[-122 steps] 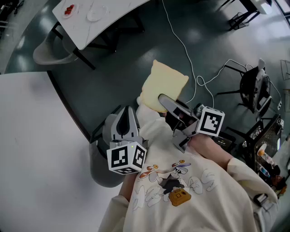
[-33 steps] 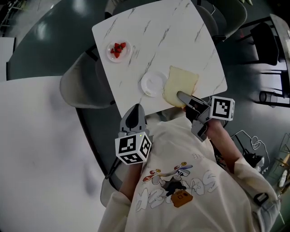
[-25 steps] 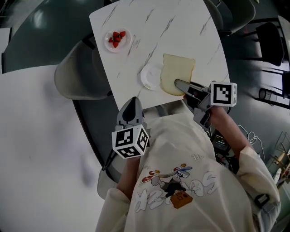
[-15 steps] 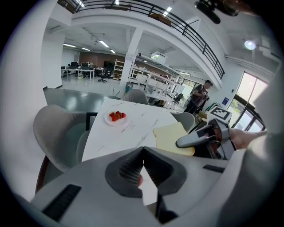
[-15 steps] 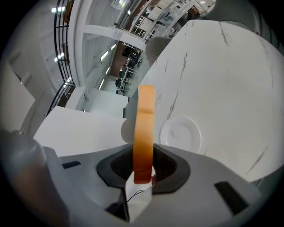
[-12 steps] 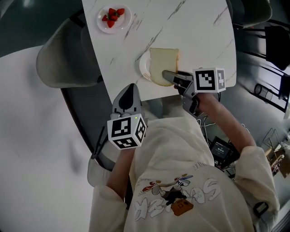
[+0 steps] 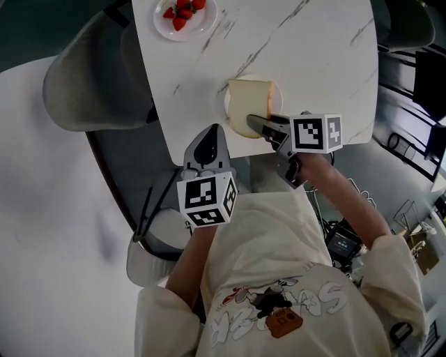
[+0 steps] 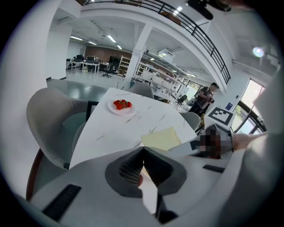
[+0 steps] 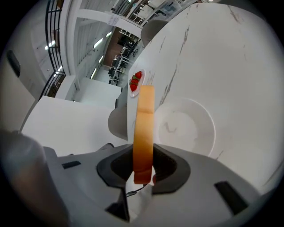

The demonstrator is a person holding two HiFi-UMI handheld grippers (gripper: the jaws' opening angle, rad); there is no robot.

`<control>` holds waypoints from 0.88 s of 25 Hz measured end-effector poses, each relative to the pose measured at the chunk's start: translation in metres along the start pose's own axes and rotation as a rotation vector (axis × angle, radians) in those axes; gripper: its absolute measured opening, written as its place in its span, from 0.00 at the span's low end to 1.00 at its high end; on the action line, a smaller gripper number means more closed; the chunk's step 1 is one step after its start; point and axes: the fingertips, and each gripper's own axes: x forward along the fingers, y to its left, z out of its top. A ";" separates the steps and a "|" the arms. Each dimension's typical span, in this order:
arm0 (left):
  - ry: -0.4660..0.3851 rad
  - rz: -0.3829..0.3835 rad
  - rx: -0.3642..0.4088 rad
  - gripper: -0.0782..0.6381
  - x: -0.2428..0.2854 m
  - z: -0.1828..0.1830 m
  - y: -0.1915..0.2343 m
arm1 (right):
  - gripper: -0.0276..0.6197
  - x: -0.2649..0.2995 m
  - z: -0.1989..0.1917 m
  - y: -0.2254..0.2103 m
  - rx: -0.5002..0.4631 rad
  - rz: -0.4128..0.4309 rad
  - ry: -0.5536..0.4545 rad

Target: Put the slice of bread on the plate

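The right claw [image 7: 254, 124] pinches the slice of bread [image 7: 249, 110] by its edge, just over the white plate [image 7: 279, 94] on the desk [image 7: 306, 49], so next it should lower gently and let go, while the left claw [image 7: 208, 137] hangs closed up with nothing in it.

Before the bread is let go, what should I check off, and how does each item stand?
1. Right hand-held gripper shut on the bread, at its edge: ok.
2. Bread above the plate, by the head view: ok.
3. Plate bare: ok.
4. Bread resting on the plate: cannot tell.
5. Left hand-held gripper shut, empty, short of the plate: ok.
6. Strawberries far from the plate: ok.
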 end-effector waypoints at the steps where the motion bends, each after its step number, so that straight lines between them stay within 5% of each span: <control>1: -0.001 0.001 -0.001 0.12 -0.001 0.000 0.002 | 0.19 0.003 -0.003 -0.003 -0.004 -0.011 0.007; 11: 0.006 -0.003 0.002 0.12 -0.010 0.000 0.008 | 0.19 0.002 0.000 -0.011 -0.078 -0.091 -0.029; 15: 0.010 -0.001 0.004 0.12 -0.014 0.000 0.010 | 0.31 -0.004 0.000 -0.017 -0.065 -0.113 -0.031; 22: -0.003 0.011 0.018 0.12 -0.023 0.010 0.008 | 0.32 -0.031 0.004 -0.033 -0.070 -0.201 -0.096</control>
